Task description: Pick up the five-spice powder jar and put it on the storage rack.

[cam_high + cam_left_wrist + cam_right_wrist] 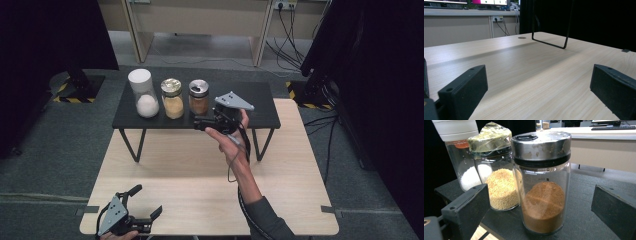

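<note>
A: Where's the brown spice jar (542, 187) rn?

B: Upright on the black shelf (260, 97), rightmost of 3 jars. The yellow-grain jar (172, 98) is just beside it, then the white-lidded jar (142, 93) w/ white powder.

A: And the right gripper (207, 122)?

B: Level w/ the shelf's front edge, pointed at the jar. Jaws spread wide, 1 each side of the glass, neither pad touching in the right gripper view. Nothing held.

A: So which step?

B: I'd say the jar is either just set down or about to be picked; can't tell which from this alone. Either way the jaws bracket it w/o contact.

A: Next move?

B: If it's a pick: ease fwd so the pads sit mid-glass, below the metal lid (541, 141), then close. Watch the neighbour jar, it's close on 1 side.

A: Left gripper (145, 210)?

B: Parked low over the wooden table (529, 75), near its front-left edge, jaws apart, empty.
</note>
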### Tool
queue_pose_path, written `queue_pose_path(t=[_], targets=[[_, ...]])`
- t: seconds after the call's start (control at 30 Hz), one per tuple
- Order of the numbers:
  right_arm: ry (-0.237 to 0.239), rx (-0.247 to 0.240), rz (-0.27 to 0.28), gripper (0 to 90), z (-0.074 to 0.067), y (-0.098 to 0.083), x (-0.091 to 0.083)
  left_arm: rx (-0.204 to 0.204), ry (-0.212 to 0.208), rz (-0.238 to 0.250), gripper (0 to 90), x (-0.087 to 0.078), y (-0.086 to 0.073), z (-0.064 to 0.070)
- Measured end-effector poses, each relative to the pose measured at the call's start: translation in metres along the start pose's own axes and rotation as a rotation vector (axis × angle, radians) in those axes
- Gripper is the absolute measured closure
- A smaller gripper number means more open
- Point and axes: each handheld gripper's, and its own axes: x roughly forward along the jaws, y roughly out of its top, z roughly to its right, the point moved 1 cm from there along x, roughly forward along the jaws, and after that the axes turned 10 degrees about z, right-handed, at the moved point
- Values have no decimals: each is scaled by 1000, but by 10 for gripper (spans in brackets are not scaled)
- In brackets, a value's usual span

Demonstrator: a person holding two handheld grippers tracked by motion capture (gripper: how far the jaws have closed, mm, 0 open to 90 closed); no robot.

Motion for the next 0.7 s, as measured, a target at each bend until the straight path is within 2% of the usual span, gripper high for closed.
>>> queue_pose_path(t=[0.7], targets=[[58,8,53,22,-9,-13,-26,1,0,-1,7,0,0,0]])
